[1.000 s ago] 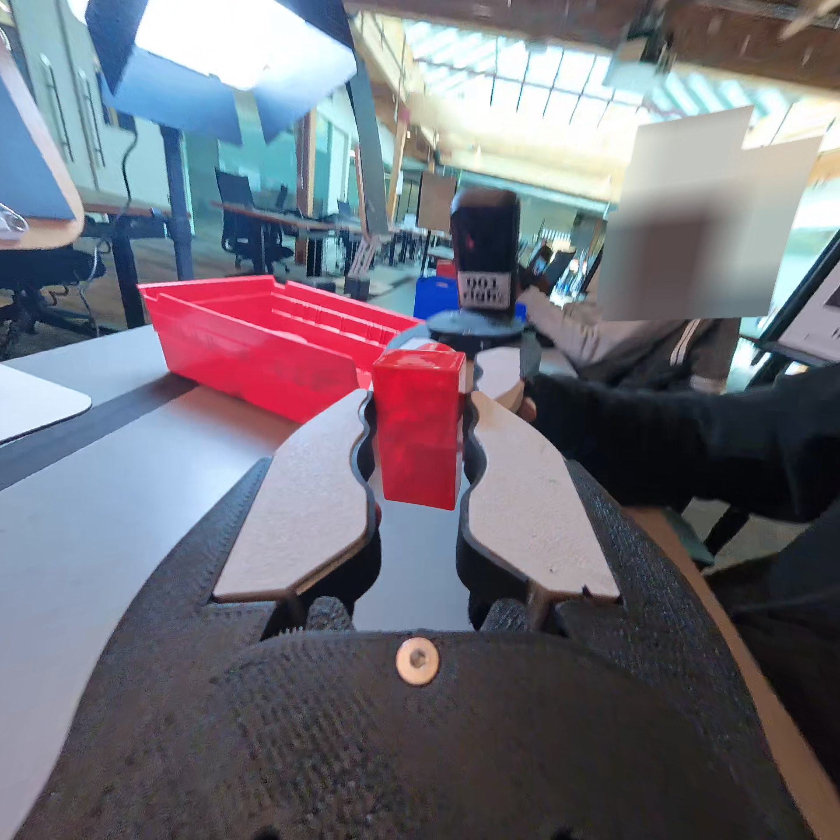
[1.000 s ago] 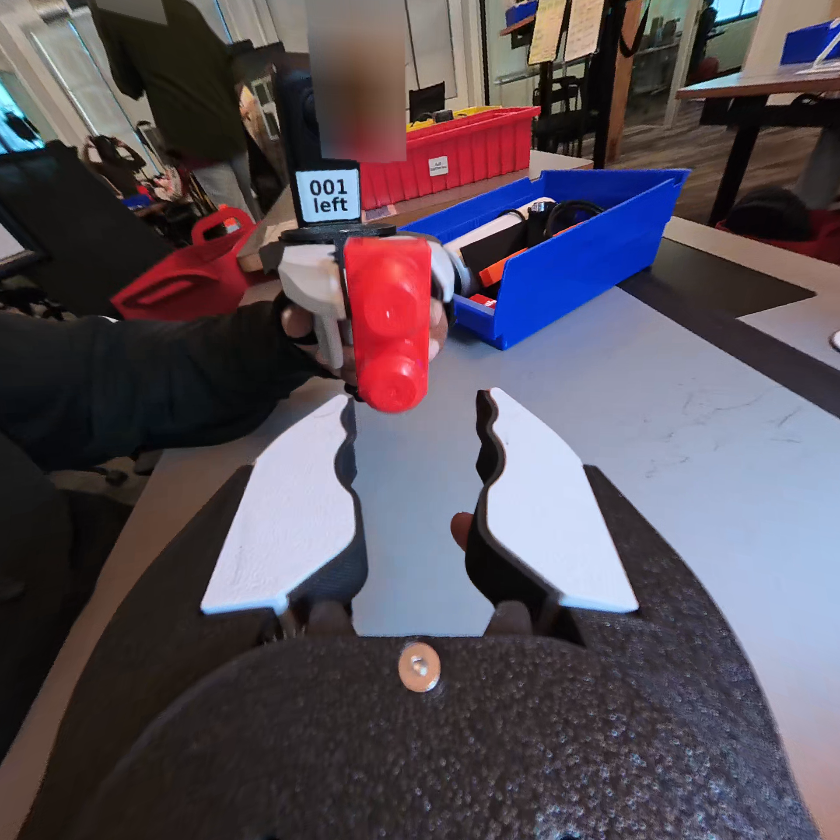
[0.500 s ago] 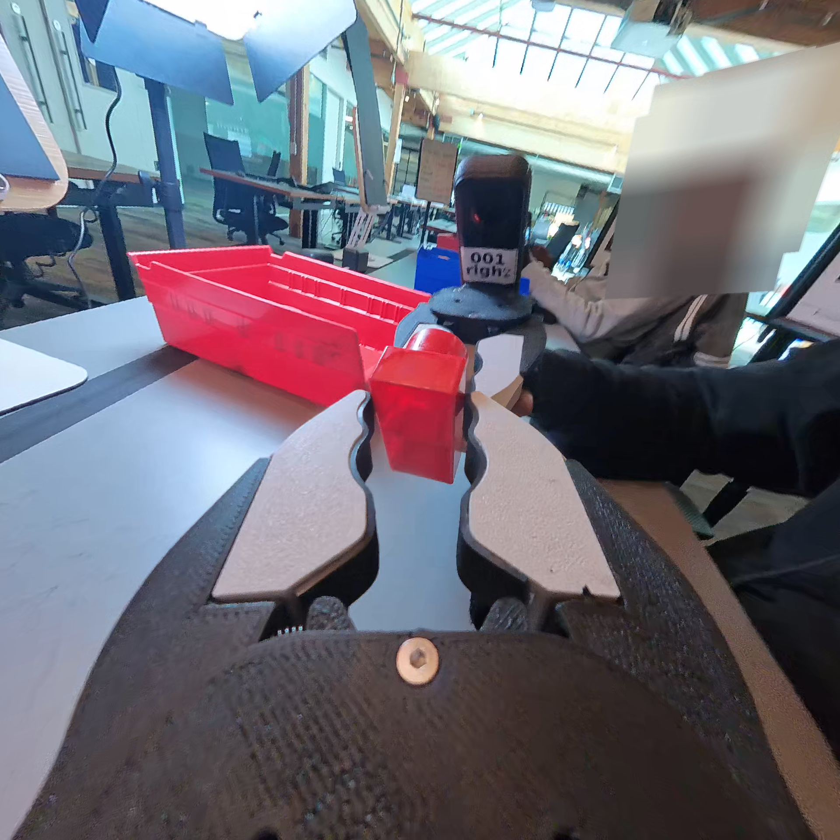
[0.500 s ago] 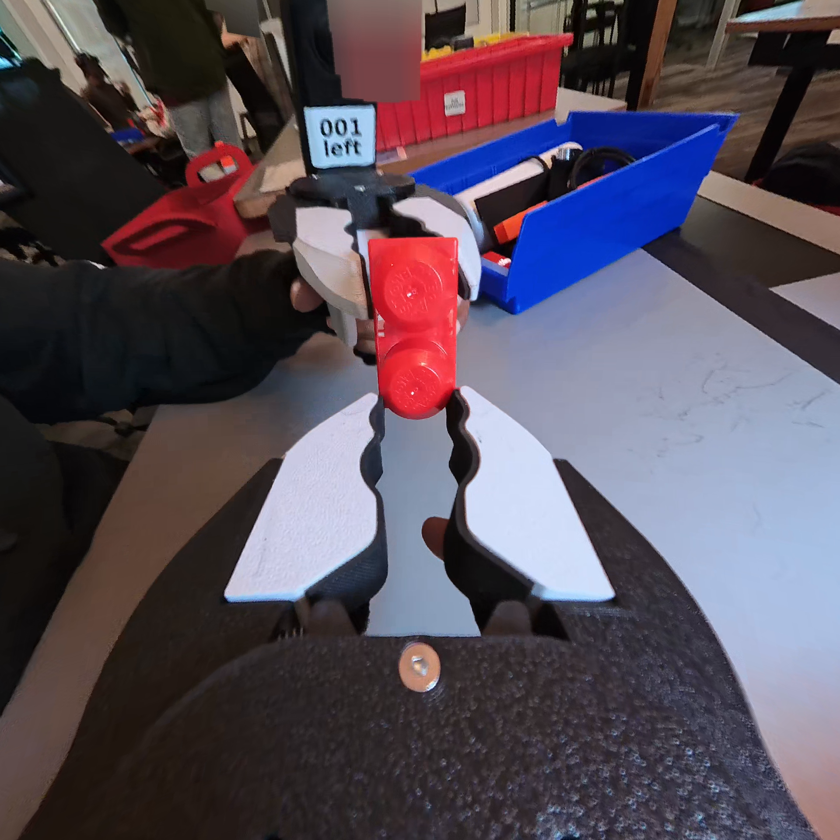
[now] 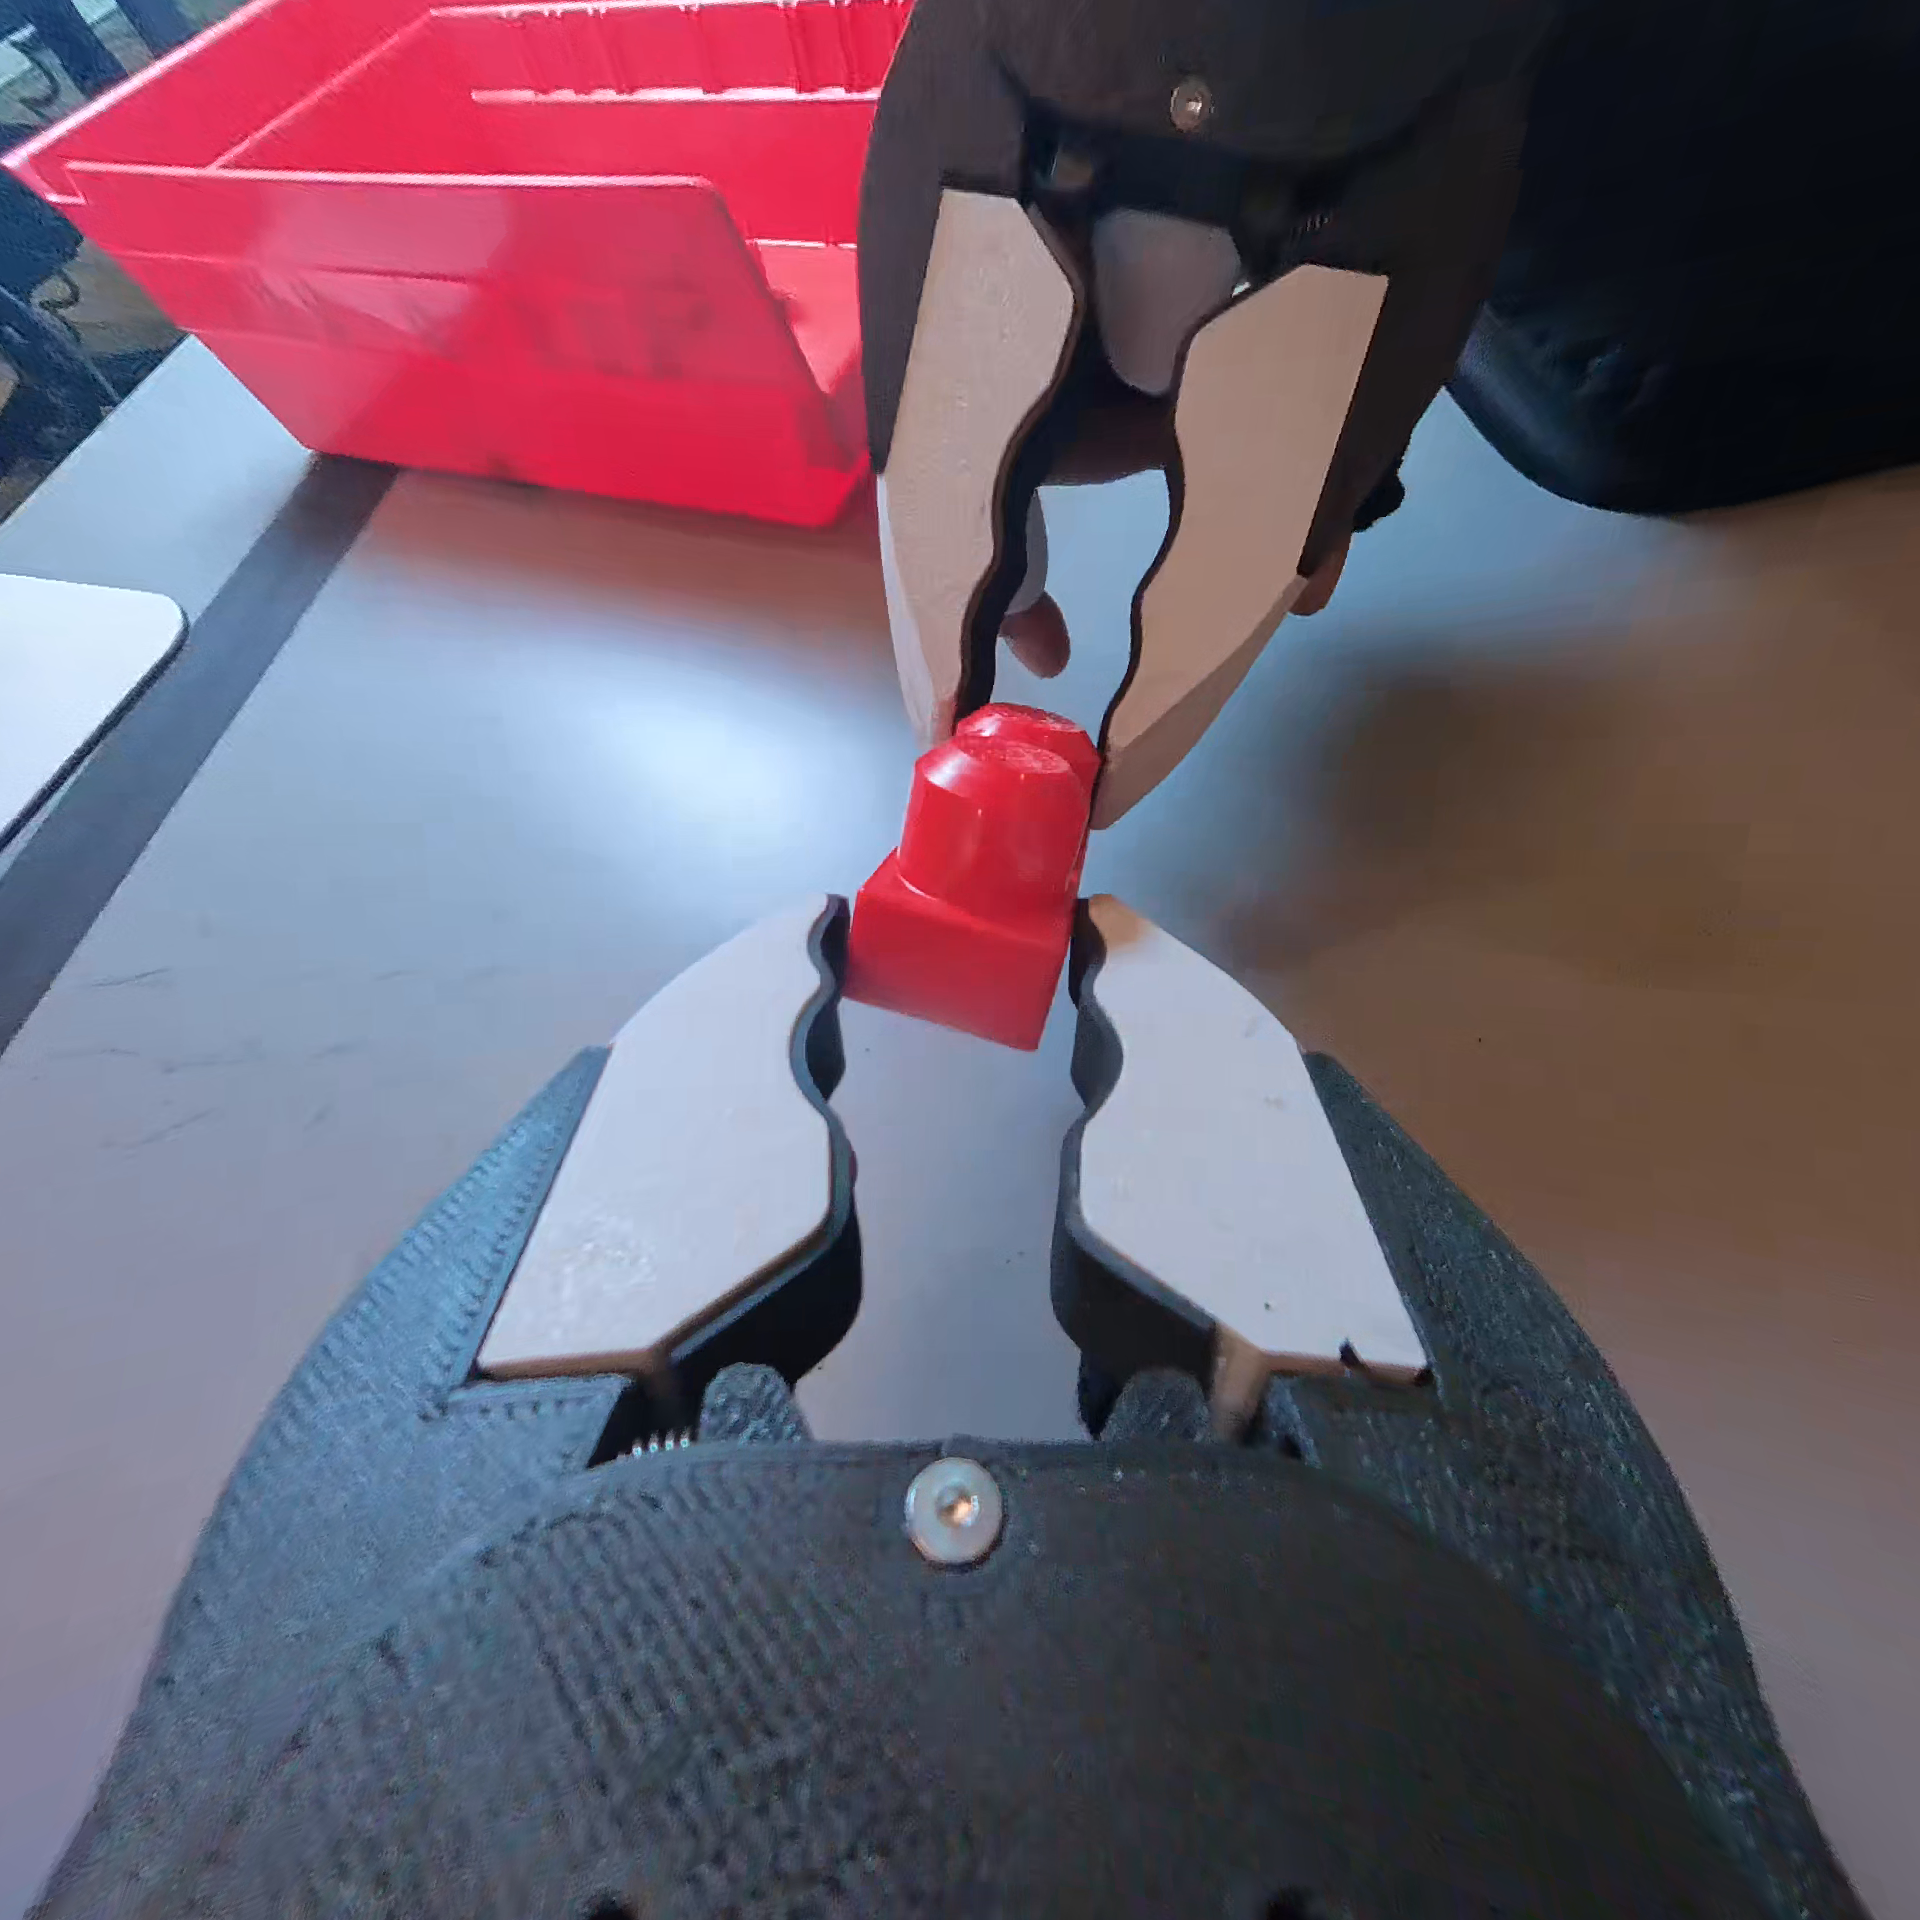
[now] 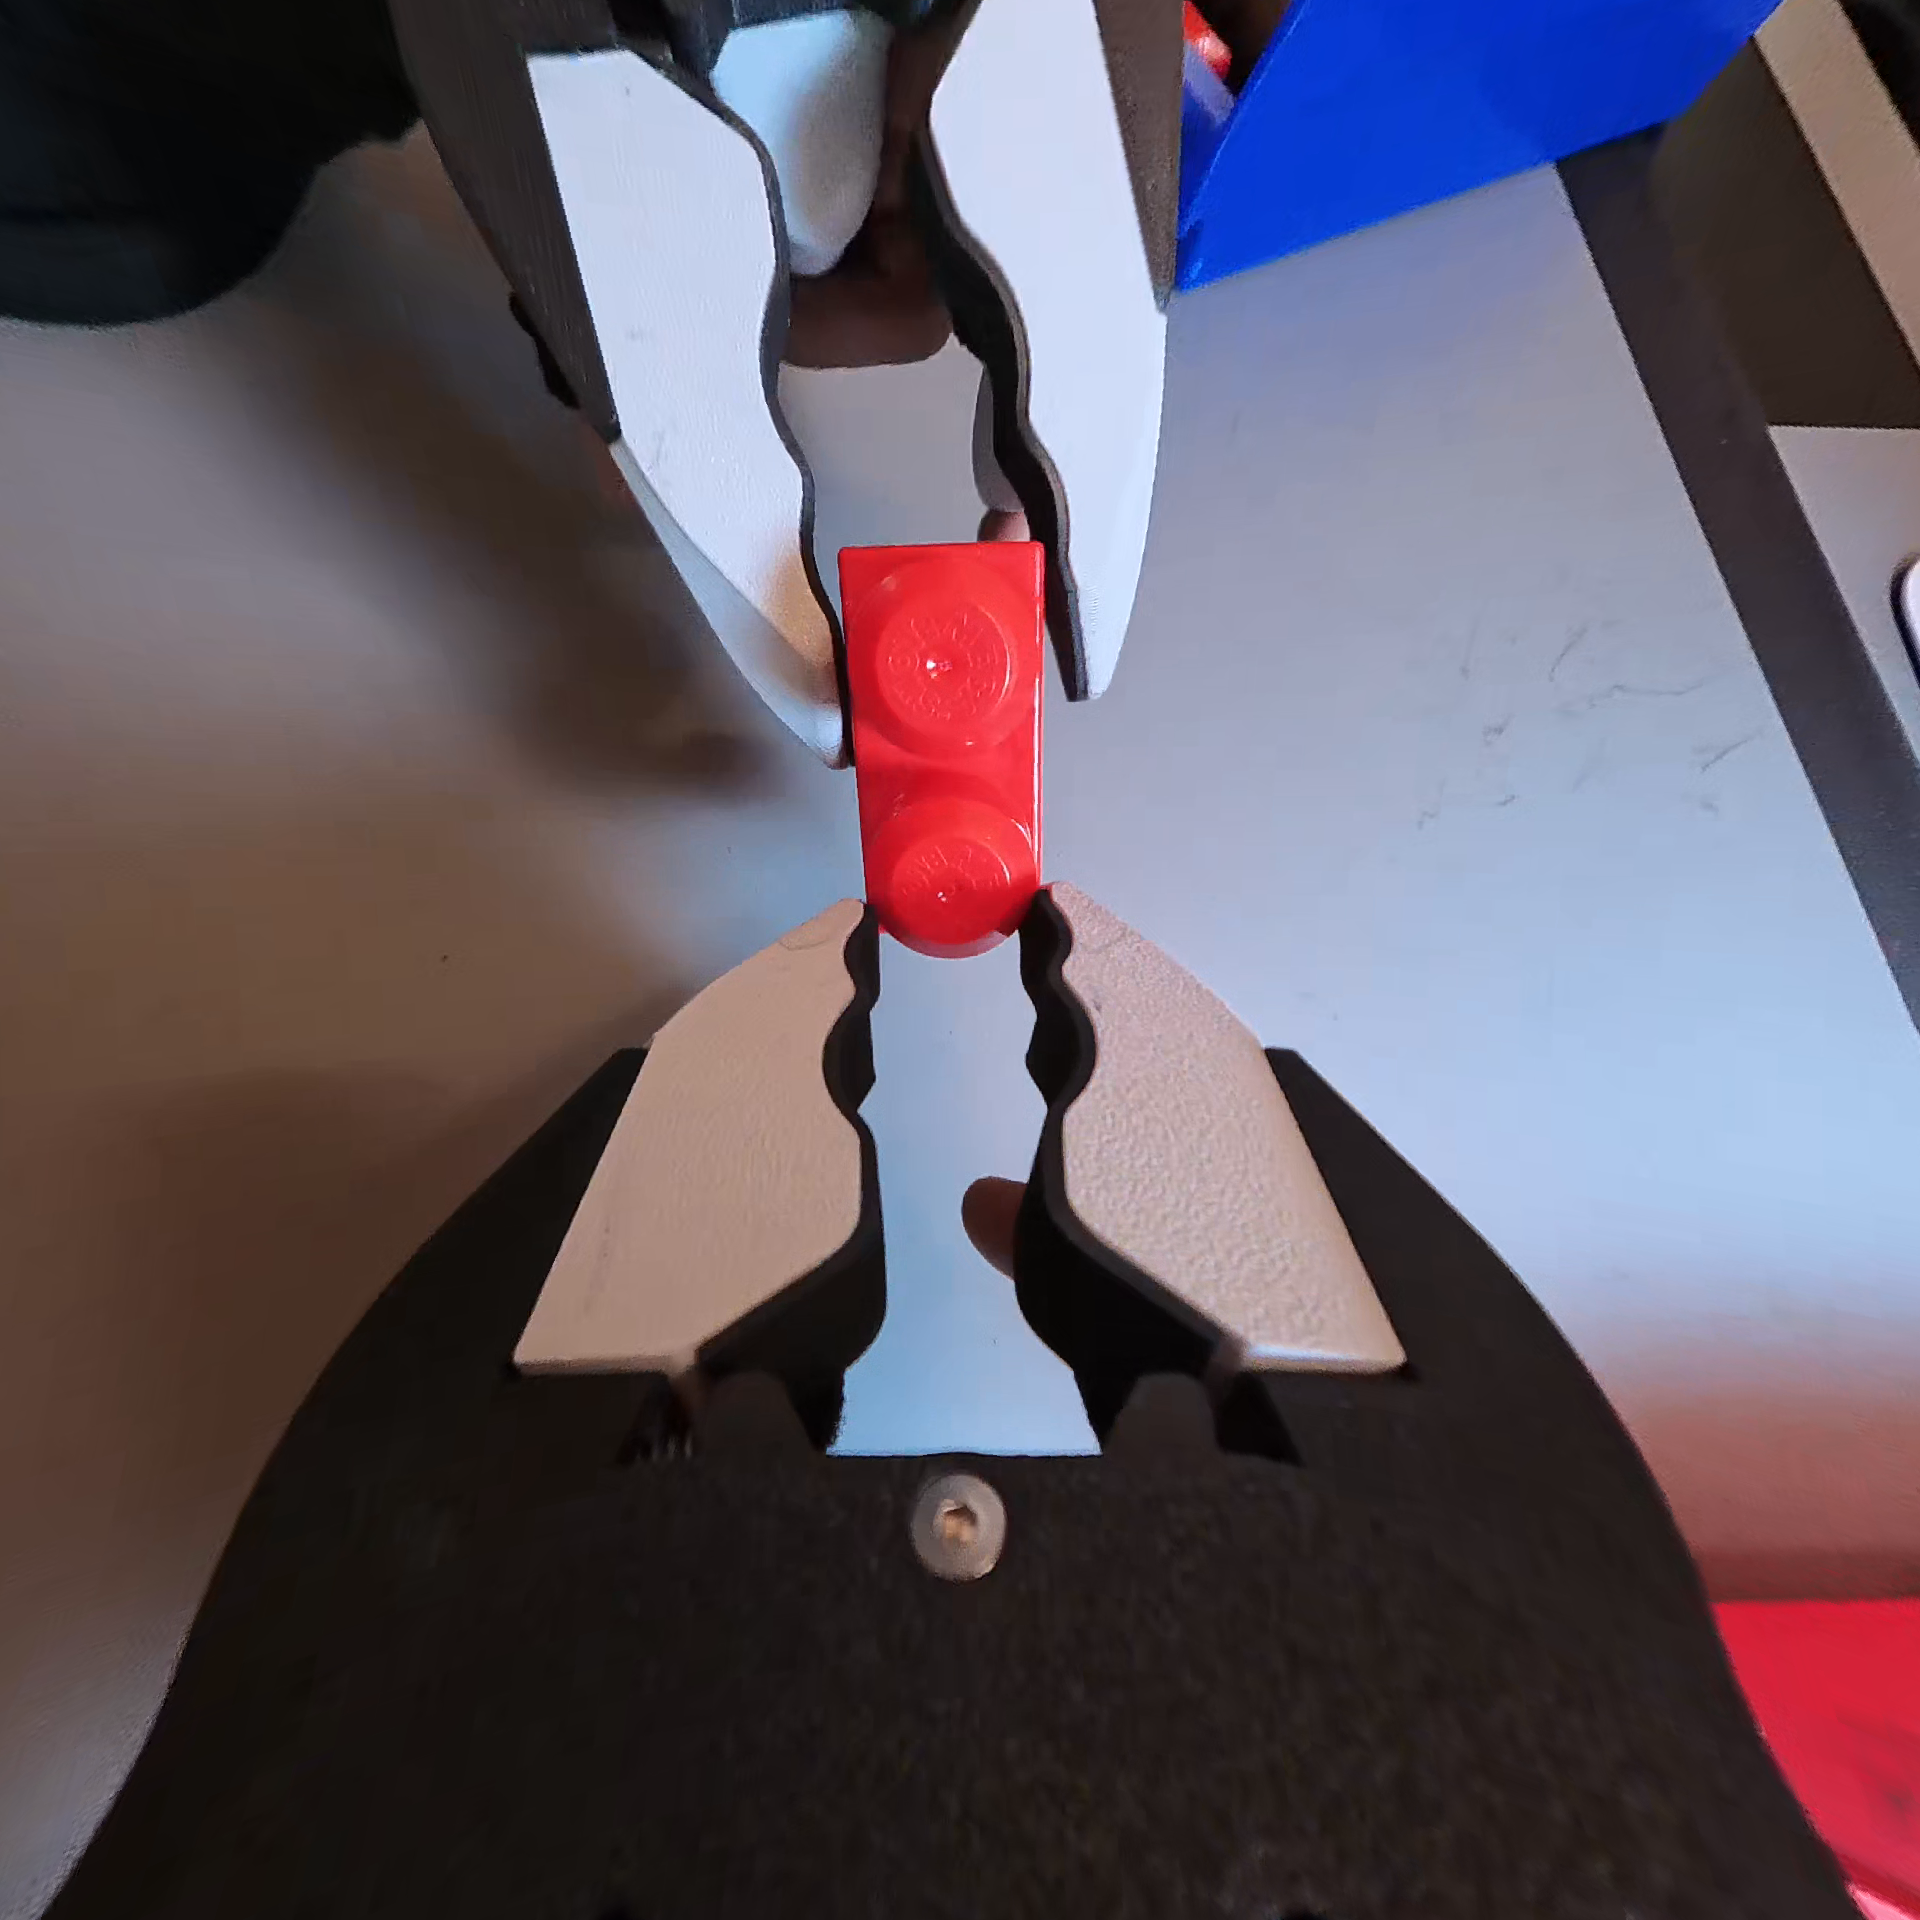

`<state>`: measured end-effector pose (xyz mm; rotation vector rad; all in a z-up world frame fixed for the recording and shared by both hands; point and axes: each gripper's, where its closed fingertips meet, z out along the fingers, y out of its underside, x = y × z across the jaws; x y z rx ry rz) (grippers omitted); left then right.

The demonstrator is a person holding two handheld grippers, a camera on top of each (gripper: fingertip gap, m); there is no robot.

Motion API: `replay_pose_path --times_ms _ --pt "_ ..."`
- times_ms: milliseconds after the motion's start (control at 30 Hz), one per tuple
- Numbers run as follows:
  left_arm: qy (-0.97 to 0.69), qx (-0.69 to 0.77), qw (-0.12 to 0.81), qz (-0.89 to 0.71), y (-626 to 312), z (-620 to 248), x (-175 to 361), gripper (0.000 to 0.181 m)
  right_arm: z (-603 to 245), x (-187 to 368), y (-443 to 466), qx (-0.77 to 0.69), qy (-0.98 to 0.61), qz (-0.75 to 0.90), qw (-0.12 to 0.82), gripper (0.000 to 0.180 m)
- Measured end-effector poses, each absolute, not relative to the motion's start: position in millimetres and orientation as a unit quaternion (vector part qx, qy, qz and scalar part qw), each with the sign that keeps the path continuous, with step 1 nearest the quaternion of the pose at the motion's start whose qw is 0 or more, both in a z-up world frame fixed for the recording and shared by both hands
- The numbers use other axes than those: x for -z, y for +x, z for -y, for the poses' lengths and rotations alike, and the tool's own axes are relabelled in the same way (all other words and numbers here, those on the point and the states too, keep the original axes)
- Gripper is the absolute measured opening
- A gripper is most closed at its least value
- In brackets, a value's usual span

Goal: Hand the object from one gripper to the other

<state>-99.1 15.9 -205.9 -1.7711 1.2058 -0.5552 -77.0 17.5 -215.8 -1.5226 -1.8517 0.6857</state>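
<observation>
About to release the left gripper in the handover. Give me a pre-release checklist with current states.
1. Left gripper clamps the red brick at its base: ok.
2. Right gripper has a fingertip on each side of the brick's end stud: ok.
3. Right grip depth: not ok, only the tips pinch one round stud.
4. Right grip firm enough to carry the brick alone: cannot tell.
5. Red bin and blue bin are apart from both grippers: ok.
6. Brick held clear of the table: cannot tell.
</observation>
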Motion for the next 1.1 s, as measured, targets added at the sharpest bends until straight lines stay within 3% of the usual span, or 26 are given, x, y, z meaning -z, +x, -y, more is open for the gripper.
replay_pose_path --times_ms 167,267,367,500,833,1100 --pt "-0.684 0.305 0.511 -0.422 -103.0 -20.1 165.5 0.041 -22.4 164.4 -82.9 -0.402 -0.557 0.615 0.387 0.027" --pt "-0.64 0.396 0.556 -0.352 -110.6 -20.4 129.8 0.04 -26.4 136.8 -81.7 -0.476 -0.546 0.555 0.409 0.046" --pt "-0.614 0.442 0.571 -0.319 -111.8 -18.4 114.2 0.04 -26.3 125.6 -86.1 -0.518 -0.535 0.517 0.423 0.052" --pt "-0.604 0.461 0.569 -0.314 -101.2 -15.1 112.7 0.04 -15.6 120.0 -96.1 -0.55 -0.517 0.494 0.432 0.036" --pt "-0.607 0.48 0.553 -0.309 -97.9 -13.4 115.2 0.047 -20.6 98.8 -87.6 -0.601 -0.505 0.446 0.429 0.036" --pt "-0.546 0.547 0.585 -0.245 -95.0 -7.8 82.9 0.046 -19.8 88.6 -86.2 -0.661 -0.498 0.394 0.399 0.035"
